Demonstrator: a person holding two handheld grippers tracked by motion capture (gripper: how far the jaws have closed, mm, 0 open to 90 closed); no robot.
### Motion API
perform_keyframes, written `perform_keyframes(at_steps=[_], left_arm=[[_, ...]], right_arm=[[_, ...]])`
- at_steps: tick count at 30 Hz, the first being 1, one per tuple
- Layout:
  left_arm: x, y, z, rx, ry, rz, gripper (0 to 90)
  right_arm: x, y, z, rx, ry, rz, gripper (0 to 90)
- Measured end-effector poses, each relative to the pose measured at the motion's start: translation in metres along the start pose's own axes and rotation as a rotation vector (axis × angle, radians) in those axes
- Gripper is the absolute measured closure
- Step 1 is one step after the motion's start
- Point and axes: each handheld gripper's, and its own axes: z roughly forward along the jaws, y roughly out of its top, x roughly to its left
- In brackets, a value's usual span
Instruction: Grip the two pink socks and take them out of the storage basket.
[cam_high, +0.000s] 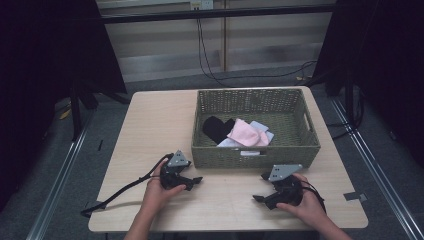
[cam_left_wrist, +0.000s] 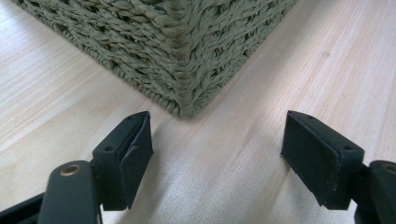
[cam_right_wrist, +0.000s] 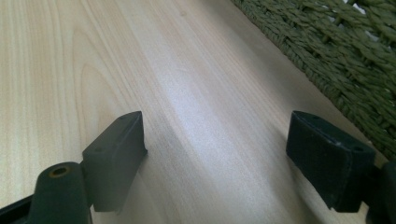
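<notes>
- Two hand-held grippers rest low on the pale wooden surface (cam_high: 150, 125), both at the near edge, in front of a woven basket (cam_high: 235, 156).
- Left gripper (cam_high: 196, 181): at about 7 o'clock from the basket, held in the person's left hand (cam_high: 156, 192); its tips point toward 3 o'clock. Jaws wide apart, nothing between them. In the left gripper view the pads (cam_left_wrist: 135, 156) frame bare wood, with the basket's near corner (cam_left_wrist: 184, 70) just ahead at 12 o'clock.
- Right gripper (cam_high: 259, 199): at about 5 o'clock from the basket, held in the right hand (cam_high: 307, 205); its tips point toward 9 o'clock, facing the left gripper. Jaws wide apart, empty. In the right gripper view the basket's wall (cam_right_wrist: 336, 51) runs along the upper right, close beside the right-hand pad (cam_right_wrist: 327, 156).
- Basket: green-grey weave, rectangular, on the far right half of the surface, with a handle slot in its right wall.
- Contents: a black cloth (cam_high: 216, 127) at 9 o'clock inside, a pink cloth (cam_high: 245, 134) at centre, touching it, and a pale blue-white cloth (cam_high: 264, 131) under the pink one, toward 3 o'clock.
- A black cable (cam_high: 125, 189) trails from the left gripper toward 8 o'clock.
</notes>
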Motion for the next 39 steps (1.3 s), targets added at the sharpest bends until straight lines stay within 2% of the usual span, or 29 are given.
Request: perform_keyframes(at_steps=[4, 12, 19, 20, 24, 28, 31, 37, 39], left_arm=[[0.000, 0.000, 0.000, 0.001, 0.000, 0.001, 24.2], [0.000, 0.000, 0.000, 0.001, 0.000, 0.000, 24.2], [0.000, 0.000, 0.000, 0.000, 0.000, 0.000, 24.2], [0.000, 0.000, 0.000, -0.001, -0.001, 0.000, 24.2], [0.000, 0.000, 0.000, 0.001, 0.000, 0.000, 24.2], [0.000, 0.000, 0.000, 0.000, -0.001, 0.000, 24.2], [0.000, 0.000, 0.000, -0.001, -0.001, 0.000, 24.2], [0.000, 0.000, 0.000, -0.002, -0.001, 0.000, 24.2], [0.000, 0.000, 0.000, 0.000, -0.001, 0.000, 24.2]], right_arm=[[-0.002, 0.001, 0.000, 0.005, 0.003, 0.009, 19.4], [-0.007, 0.012, -0.007, 0.054, 0.033, 0.050, 20.8], [-0.013, 0.037, -0.025, 0.076, 0.062, 0.059, 23.1], [-0.015, 0.045, -0.030, 0.091, 0.061, 0.049, 23.1], [-0.020, 0.055, -0.037, 0.109, 0.069, 0.049, 23.1], [-0.024, 0.070, -0.048, 0.131, 0.093, 0.037, 23.5], [-0.025, 0.077, -0.052, 0.143, 0.091, 0.030, 23.5], [-0.024, 0.096, -0.063, 0.191, 0.122, 0.024, 23.6], [-0.024, 0.103, -0.067, 0.208, 0.111, 0.017, 23.7]])
